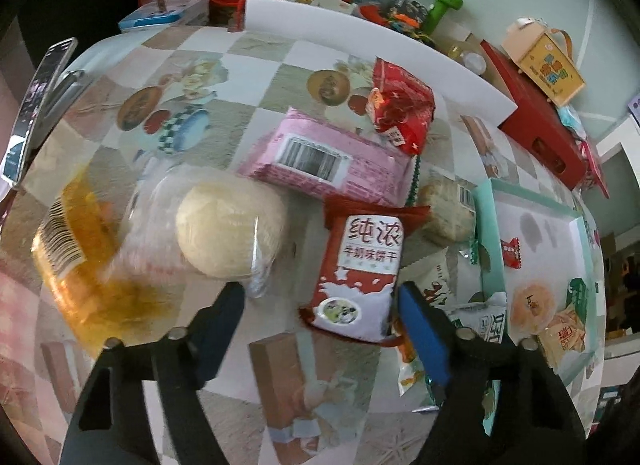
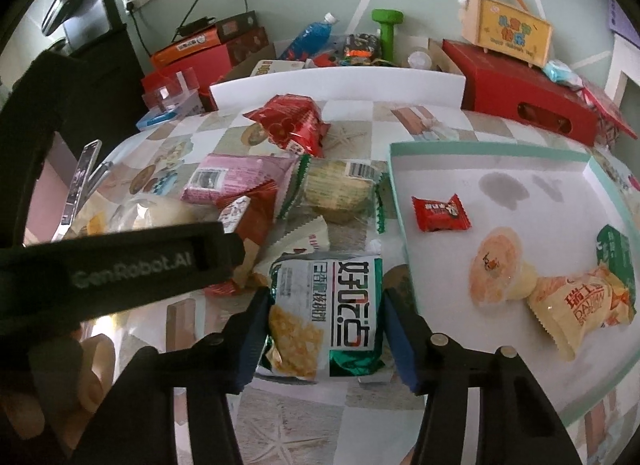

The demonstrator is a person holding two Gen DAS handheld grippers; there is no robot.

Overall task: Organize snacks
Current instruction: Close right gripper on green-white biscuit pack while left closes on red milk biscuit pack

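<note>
checkered tablecloth [image 2: 280, 417], green-white snack packet [image 2: 324, 313] between right fingers [image 2: 256, 329]; orange packet [image 1: 80, 265] blurred

We see both grippers, left gripper [image 1: 320, 301] and right gripper [image 2: 324, 329], built of matte black plastic with blue pads [image 1: 424, 333], silver screws [image 2: 439, 340] and pale "GenRobot.AI" lettering [image 2: 132, 267].

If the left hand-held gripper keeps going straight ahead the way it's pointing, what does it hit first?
Probably the red and white biscuit packet, which lies just ahead of the open left hand-held gripper, toward its right finger. Depth is hard to judge.
</note>
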